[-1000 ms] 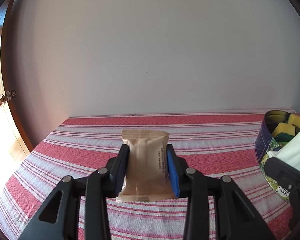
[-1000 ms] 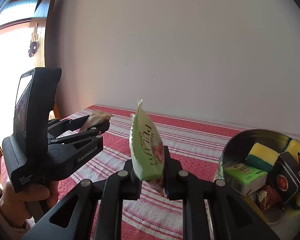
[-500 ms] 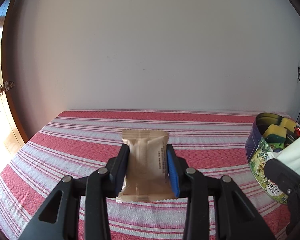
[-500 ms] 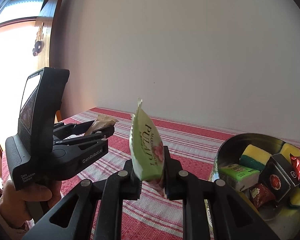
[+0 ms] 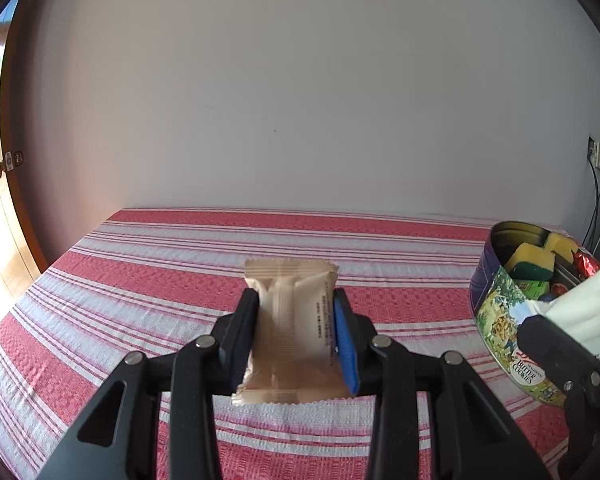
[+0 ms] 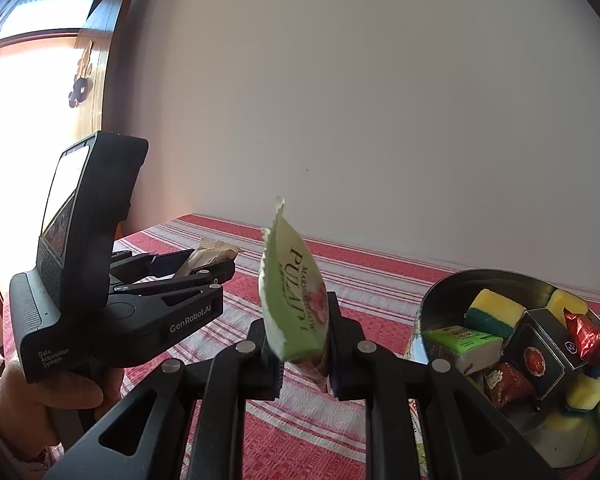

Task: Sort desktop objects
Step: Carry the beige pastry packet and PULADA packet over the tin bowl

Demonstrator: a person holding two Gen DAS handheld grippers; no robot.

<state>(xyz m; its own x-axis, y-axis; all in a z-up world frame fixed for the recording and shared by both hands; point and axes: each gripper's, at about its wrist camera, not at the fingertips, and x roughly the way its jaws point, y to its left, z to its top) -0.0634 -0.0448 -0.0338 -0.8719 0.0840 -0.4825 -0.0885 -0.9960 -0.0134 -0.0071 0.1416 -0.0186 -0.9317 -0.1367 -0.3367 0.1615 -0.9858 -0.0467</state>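
A: Where were the packets?

B: The left gripper [image 5: 296, 336] was pinching the beige packet [image 5: 294, 332] above the striped tablecloth [image 5: 140, 280]. The right gripper [image 6: 302, 348] was clamped on the green packet [image 6: 296, 292], held upright beside the tin.

A: Tin contents?

B: The cookie tin [image 6: 432, 308], at the cloth's right edge, held yellow-green sponges [image 6: 494, 312], a green carton [image 6: 464, 340], a black box [image 6: 540, 356] and red foil wrappers [image 6: 586, 338].
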